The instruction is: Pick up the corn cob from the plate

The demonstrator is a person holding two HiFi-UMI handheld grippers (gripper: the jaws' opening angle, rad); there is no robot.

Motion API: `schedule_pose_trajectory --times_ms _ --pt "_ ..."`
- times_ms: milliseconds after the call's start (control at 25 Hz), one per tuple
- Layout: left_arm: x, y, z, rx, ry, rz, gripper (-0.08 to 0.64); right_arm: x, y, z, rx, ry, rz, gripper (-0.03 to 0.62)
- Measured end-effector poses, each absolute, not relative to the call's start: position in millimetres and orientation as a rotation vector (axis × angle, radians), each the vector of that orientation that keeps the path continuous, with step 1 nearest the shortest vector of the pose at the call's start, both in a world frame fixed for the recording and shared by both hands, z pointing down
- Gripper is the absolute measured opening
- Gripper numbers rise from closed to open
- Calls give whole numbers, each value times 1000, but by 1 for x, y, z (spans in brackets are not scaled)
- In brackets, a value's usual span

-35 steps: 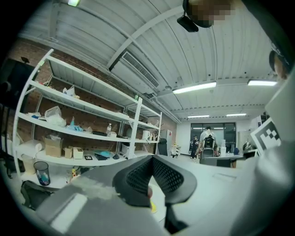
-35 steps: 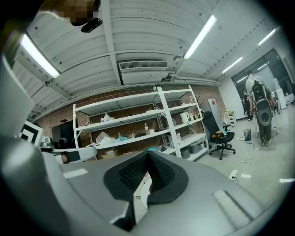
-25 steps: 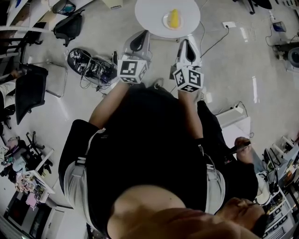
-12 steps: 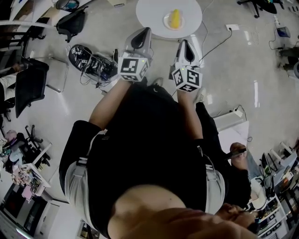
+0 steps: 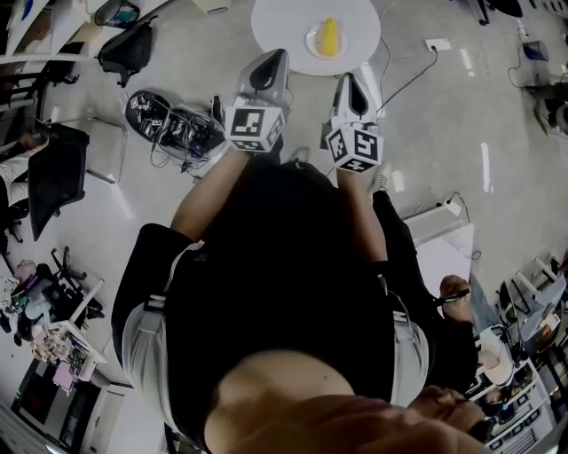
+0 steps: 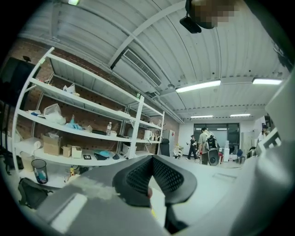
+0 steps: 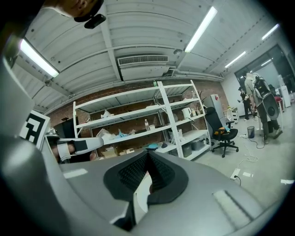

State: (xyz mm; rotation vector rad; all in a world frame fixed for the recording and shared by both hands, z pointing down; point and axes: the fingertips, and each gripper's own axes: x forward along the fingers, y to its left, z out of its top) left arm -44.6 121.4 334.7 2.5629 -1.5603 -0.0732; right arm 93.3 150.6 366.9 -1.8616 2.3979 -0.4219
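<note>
My left tongs (image 5: 269, 58) and right tongs (image 5: 350, 80) were clenched, empty; reaching the round white surface (image 5: 282, 25) unopened, they could shove the yellow corn cob (image 5: 328, 35) off its white plate (image 5: 311, 42).

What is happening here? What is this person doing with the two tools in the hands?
A person holds a gripper in each hand, the left gripper and the right gripper, both pointing toward a round white table. On the table stands a plate with a yellow corn cob on it. Both grippers are shut and empty, and both are short of the plate. The corn cob lies untouched, so the pickup has not yet begun.
</note>
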Motion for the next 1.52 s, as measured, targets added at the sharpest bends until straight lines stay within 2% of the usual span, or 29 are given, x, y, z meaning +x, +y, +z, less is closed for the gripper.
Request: schedule_pose_trajectory --times_ms 760,1520 --pt "-56 11 352 2600 -1390 -58 6 76 62 391 -2022 2313 -465 8" --pt "-47 -37 366 2597 -1310 -42 6 83 19 414 -2111 2262 -525 9"
